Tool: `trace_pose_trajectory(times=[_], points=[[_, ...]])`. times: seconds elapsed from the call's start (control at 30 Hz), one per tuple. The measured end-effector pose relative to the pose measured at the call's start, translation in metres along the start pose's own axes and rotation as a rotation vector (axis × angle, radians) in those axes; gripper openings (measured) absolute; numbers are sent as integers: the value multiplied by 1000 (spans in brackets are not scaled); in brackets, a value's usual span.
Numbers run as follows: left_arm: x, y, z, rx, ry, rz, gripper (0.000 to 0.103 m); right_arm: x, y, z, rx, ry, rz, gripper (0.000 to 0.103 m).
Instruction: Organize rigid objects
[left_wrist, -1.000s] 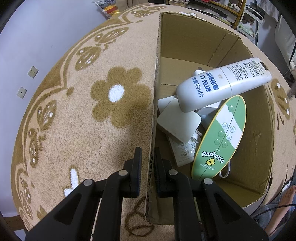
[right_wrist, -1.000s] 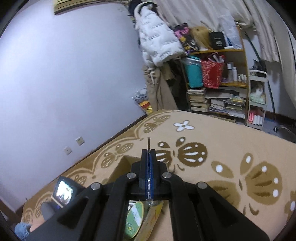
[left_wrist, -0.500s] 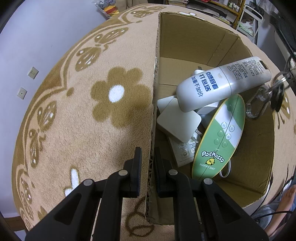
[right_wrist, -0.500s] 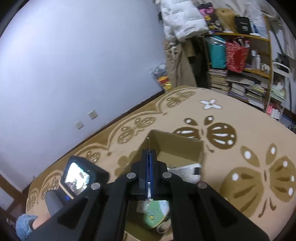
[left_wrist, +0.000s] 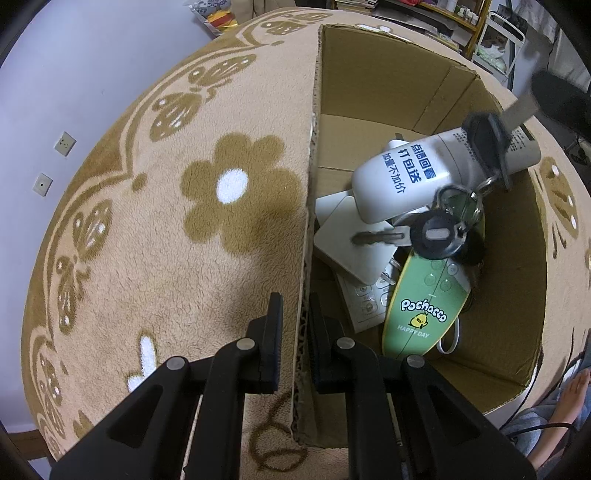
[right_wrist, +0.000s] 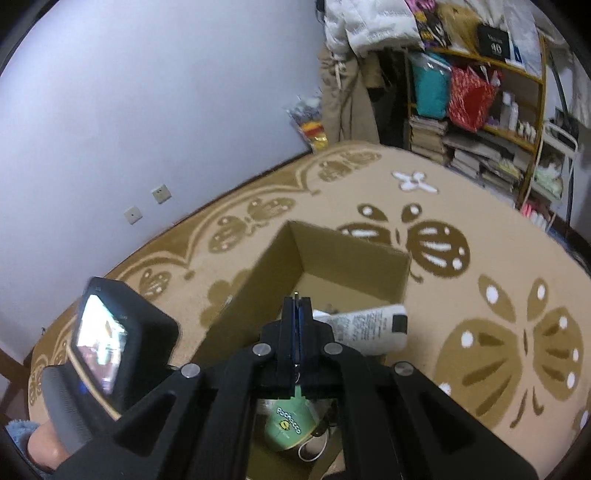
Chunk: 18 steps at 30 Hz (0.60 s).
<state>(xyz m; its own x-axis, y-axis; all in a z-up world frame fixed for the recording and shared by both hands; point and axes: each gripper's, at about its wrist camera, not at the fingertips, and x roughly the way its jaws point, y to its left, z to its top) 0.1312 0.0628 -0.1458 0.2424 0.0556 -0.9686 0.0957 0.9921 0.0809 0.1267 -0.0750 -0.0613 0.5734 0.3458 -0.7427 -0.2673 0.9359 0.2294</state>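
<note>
A: On the left, what does the left gripper (left_wrist: 295, 325) do?

B: Its jaws are narrow and pinch the near wall of the cardboard box (left_wrist: 406, 88), one pad outside on the carpet (left_wrist: 147, 221) side, one inside. I think it steadies the box.

A: And inside the box?

B: A white square adapter (left_wrist: 351, 247) lies beside that wall. A white bottle with blue characters (left_wrist: 424, 173) leans over it, and a green oval Pochacco remote (left_wrist: 424, 314) stands tilted to the right.

A: Where is the bunch of keys (left_wrist: 439, 232)?

B: It hangs above these things, inside the box opening. The right gripper (right_wrist: 296, 332), fully closed, pinches one flat key blade (left_wrist: 521, 110) at the top; the rest dangles from the ring.

A: How will it handle?

B: Probably light and stiff metal, but the loose keys swing. The thin blade is slippery, so a firm pinch on the flat faces is best.
</note>
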Motion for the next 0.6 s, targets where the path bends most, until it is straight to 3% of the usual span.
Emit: trace_pose_trajectory(times=[0.27,0.4,0.5,0.6], points=[[0,-3,0,6,-2,15,13,15,-17,-9,57,66,17,3],[0,-8,0,16,-11,78,24,15,-19,-11,55,85,-58,5],[-1,-9,-2,14,-7,70,24,11,-22,-11,59,97,-49,11],[-4,-8,-4,15,-15,66,24,7,-24,-11,62,99,-66,24]])
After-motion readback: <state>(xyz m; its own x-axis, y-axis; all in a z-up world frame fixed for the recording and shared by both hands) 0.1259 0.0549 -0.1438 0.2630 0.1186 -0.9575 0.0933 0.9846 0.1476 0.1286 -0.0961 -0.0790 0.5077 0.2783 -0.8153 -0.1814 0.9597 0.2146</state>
